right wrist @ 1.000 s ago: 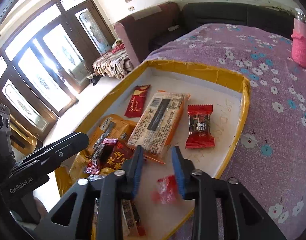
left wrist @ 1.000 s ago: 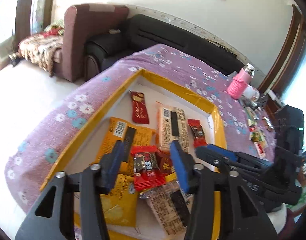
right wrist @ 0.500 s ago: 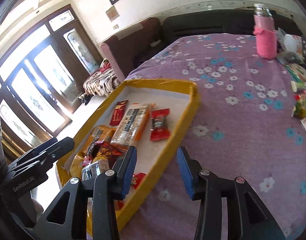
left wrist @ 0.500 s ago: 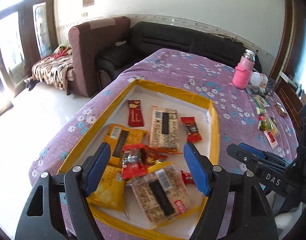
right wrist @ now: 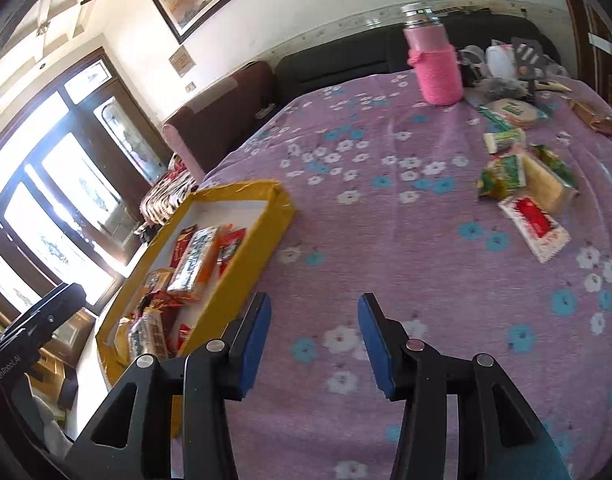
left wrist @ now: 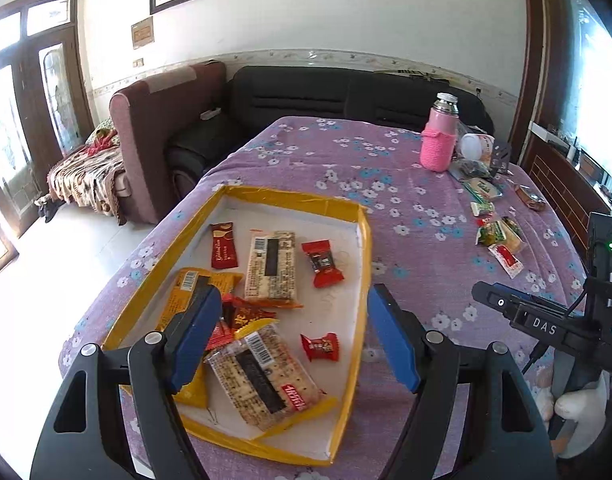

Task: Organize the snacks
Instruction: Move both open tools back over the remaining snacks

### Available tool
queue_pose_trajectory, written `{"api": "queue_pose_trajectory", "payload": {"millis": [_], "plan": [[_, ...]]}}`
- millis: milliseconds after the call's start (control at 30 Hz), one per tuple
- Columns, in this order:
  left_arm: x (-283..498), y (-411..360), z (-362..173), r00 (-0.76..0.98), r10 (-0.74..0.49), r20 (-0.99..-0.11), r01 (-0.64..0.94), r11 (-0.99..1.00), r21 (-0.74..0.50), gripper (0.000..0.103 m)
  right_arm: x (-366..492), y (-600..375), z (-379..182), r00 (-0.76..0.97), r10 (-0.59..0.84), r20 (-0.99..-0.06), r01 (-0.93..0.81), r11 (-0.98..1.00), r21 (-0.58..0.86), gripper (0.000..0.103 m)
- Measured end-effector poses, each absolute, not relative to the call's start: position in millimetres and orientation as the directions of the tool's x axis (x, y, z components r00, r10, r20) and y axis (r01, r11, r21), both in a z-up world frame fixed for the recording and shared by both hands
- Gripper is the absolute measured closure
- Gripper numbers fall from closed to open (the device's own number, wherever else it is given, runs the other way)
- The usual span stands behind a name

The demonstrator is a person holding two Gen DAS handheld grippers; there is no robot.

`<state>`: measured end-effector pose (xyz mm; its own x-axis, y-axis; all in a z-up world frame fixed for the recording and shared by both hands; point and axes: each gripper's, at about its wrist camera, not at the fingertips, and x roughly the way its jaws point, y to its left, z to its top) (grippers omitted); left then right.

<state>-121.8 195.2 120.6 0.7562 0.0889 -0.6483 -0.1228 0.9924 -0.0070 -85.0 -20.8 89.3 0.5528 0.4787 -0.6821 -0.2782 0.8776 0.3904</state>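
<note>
Since a second ago I have drawn both tongs up and back from the tray: my left tongs (left wrist: 291, 332), which were low over the wrappers, now hang higher with the jaws spread wider and nothing between them, and my right tongs (right wrist: 314, 344), which were over the tray's near end, have swung out over the bare purple flowered tabletop (right wrist: 386, 240), released and holding nothing. Between my left blue pads lies the yellow-rimmed tray (left wrist: 364, 248) at the near left corner of the tabletop. In it, nearest me, is a long cracker packet (left wrist: 265, 380) lying slantwise, with a small red candy (left wrist: 320, 346) just beside it. Behind those sits a heap of orange and red wrappers (left wrist: 209, 292), then a second cracker packet (left wrist: 271, 266), a dark red sachet (left wrist: 223, 246) and a red wrapped candy (left wrist: 322, 262) toward the far end. From the right view, loose snacks are scattered along the right edge of the tabletop: a red-and-white packet (right wrist: 534, 226), a green and yellow packet (right wrist: 502, 176). A pink flask (right wrist: 434, 64) stands near the far right corner.
</note>
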Motion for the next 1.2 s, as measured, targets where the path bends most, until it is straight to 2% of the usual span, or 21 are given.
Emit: {"api": "queue_pose_trajectory", "payload": {"millis": [167,367,500,667,767,833,967,1100,1167,1200], "plan": [[-122.4,182.7,119.4,0.776,-0.071,-0.627,0.002,0.994,-0.11,0.027,-79.8,-84.6,83.9,0.601,0.395,-0.695,-0.156,0.911,0.382,0.055],[-109.2,159.8,103.9,0.717,-0.16,-0.678,0.075,0.985,-0.153,0.027,-57.8,-172.1,75.4,0.642,0.265,-0.72,0.045,0.924,0.38,0.052],[-107.4,149.3,99.2,0.697,-0.198,-0.689,0.106,0.979,-0.174,0.027,-32.6,-193.0,67.2,0.635,0.234,-0.736,0.084,0.927,0.367,0.051],[-105.9,143.3,96.3,0.679,-0.219,-0.701,0.117,0.974,-0.191,0.028,7.8,-171.2,47.2,0.603,0.203,-0.771,0.048,0.956,0.289,0.052],[-103.4,141.7,93.8,0.674,-0.228,-0.703,0.117,0.972,-0.204,0.028,21.5,-151.4,39.3,0.606,0.192,-0.772,0.024,0.965,0.259,0.057],[-99.3,139.2,90.9,0.664,-0.243,-0.707,0.124,0.968,-0.216,0.028,22.0,-137.1,38.4,0.595,0.186,-0.782,-0.004,0.973,0.229,0.072],[-89.4,126.6,84.6,0.643,-0.268,-0.717,0.138,0.962,-0.236,0.028,6.6,-116.8,39.0,0.547,0.307,-0.779,-0.085,0.946,0.313,0.082],[-82.4,111.1,77.6,0.615,-0.303,-0.728,0.163,0.952,-0.258,0.028,-15.9,-98.3,38.1,0.451,0.537,-0.713,-0.227,0.841,0.491,0.079],[-79.2,102.5,73.1,0.597,-0.32,-0.735,0.177,0.947,-0.269,0.028,-23.6,-108.9,38.1,0.464,0.59,-0.661,-0.23,0.801,0.553,0.068],[-78.1,99.6,71.7,0.594,-0.322,-0.738,0.18,0.946,-0.268,0.028,-24.8,-117.1,37.9,0.482,0.595,-0.642,-0.218,0.792,0.57,0.058]]}}
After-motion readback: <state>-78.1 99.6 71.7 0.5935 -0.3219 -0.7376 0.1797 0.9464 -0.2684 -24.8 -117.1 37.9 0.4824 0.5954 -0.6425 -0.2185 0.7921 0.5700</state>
